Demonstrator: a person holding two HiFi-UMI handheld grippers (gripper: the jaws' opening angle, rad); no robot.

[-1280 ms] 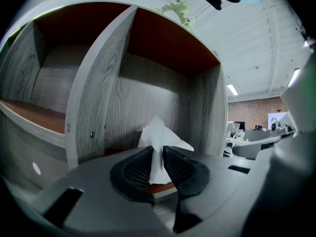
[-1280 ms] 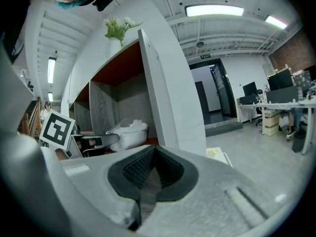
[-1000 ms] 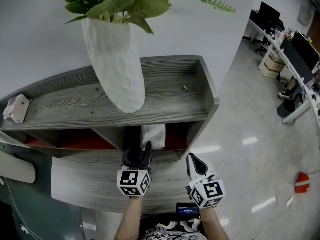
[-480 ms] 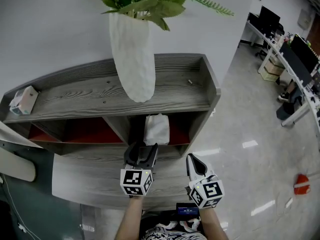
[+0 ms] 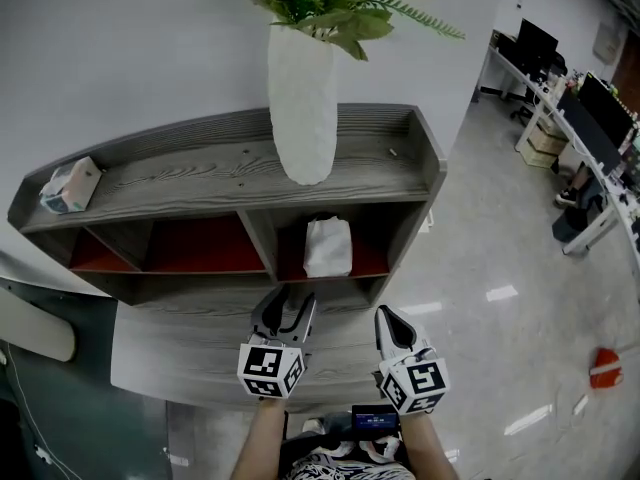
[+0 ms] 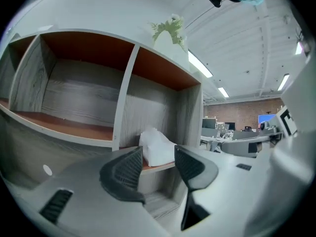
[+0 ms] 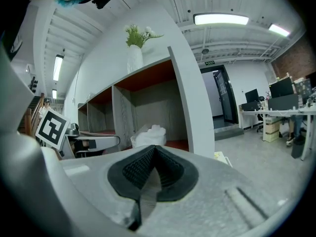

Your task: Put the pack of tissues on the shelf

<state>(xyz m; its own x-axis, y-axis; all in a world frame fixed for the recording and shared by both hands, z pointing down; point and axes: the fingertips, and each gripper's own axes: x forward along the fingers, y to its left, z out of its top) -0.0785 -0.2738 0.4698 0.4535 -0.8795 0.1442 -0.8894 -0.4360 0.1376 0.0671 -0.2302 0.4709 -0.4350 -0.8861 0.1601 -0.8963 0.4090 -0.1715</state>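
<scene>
The white pack of tissues (image 5: 328, 246) lies in the right-hand compartment of the grey wooden shelf (image 5: 200, 158), on its red floor; it also shows in the left gripper view (image 6: 157, 148) and the right gripper view (image 7: 148, 135). My left gripper (image 5: 288, 300) hovers in front of that compartment, clear of the pack. Its jaws stand apart and are closing, with nothing between them (image 6: 159, 164). My right gripper (image 5: 388, 318) sits beside it to the right, its pads (image 7: 154, 167) pressed together and empty.
A tall white vase (image 5: 303, 108) with green leaves stands on the shelf top, and a small tissue box (image 5: 70, 185) lies at its left end. A grey ledge (image 5: 180, 343) runs below the compartments. Desks with monitors (image 5: 590, 108) stand far right, and an orange object (image 5: 605, 365) lies on the floor.
My left gripper let go of the pack, which stays in the compartment, and drew back toward me with its jaws apart. The right gripper has hardly moved.
</scene>
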